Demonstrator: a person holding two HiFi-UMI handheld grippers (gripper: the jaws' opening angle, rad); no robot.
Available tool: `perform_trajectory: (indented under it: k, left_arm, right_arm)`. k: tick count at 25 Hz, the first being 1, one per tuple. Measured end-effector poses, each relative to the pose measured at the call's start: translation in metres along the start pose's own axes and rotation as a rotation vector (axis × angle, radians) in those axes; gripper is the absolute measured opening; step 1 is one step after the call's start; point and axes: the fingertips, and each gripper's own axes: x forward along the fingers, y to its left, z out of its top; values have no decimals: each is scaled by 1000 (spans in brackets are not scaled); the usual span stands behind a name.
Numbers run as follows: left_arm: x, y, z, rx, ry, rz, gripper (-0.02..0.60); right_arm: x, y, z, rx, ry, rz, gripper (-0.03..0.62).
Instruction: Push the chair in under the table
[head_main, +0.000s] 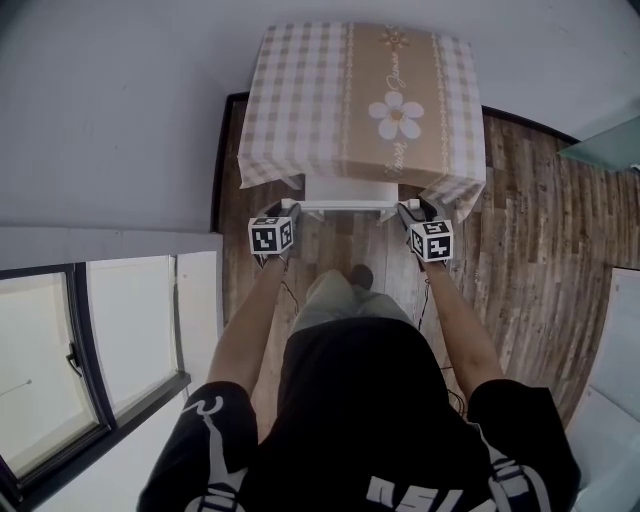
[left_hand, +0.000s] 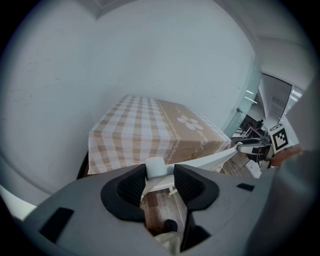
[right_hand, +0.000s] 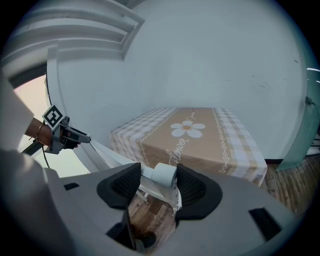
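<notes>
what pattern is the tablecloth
The tablecloth is beige-and-white check with a tan flowered band; head view.

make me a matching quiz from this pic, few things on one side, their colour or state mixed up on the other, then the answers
Things:
1 tablecloth
2 chair
3 floor
4 left gripper

Colour or state:
a white
b brown wood planks
c jaws closed on a corner of the chair back
d beige checks with a flower

Pairs: 1-d, 2-a, 3-b, 4-c
</notes>
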Motion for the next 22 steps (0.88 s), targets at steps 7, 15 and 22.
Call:
perform_trajectory:
  k: [7,15,22]
  left_arm:
    - [3,3,1,-4,0,-9,186]
    - [7,5,10,4,-10,-16,186]
    - [15,10,19,7,-3,-27,186]
  right_arm:
    - [4,0,0,1,5,-2,236]
    - [8,-3,6,-1,5,-3,236]
    - [17,-8,13,8,3,-9,236]
